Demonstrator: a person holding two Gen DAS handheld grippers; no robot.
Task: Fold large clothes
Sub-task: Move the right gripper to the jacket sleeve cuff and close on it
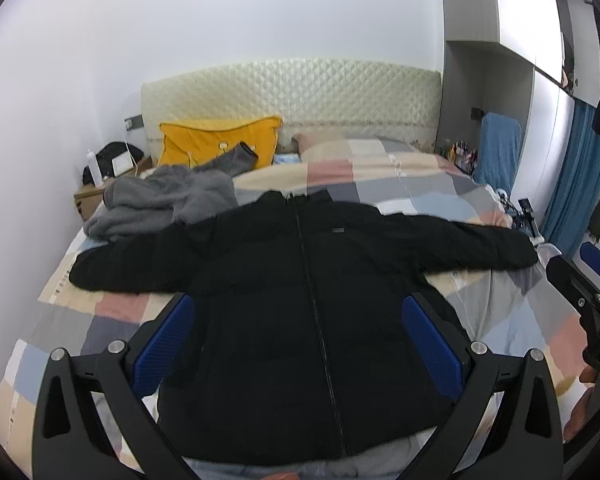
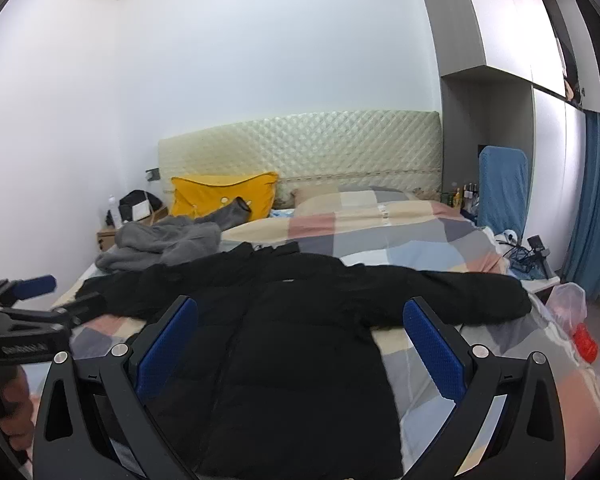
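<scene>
The black jacket point(image 1: 300, 300) lies flat on the patchwork bedspread point(image 1: 380, 176), front side up, zip closed, collar toward the headboard point(image 1: 292, 92). Both sleeves extend straight out to either side. A grey garment point(image 1: 160, 200) sits crumpled beside the jacket's sleeve on the left of the view, touching or just overlapping it; a yellow pillow point(image 1: 216, 144) lies behind that.

The left gripper point(image 1: 300, 340) hovers above the lower body of the jacket with its jaws wide apart and nothing between them. The right gripper point(image 2: 300, 344) hovers over the jacket's other side, jaws likewise spread and empty. No fold has been made yet.

Handling judgement: the jacket appears padded, so it is soft and bulky rather than stiff, and likely springs back when folded. The outer fabric may be slippery. Take hold at a sleeve cuff or at the hem corner, pinching both layers, and bring each sleeve across the chest first.
</scene>
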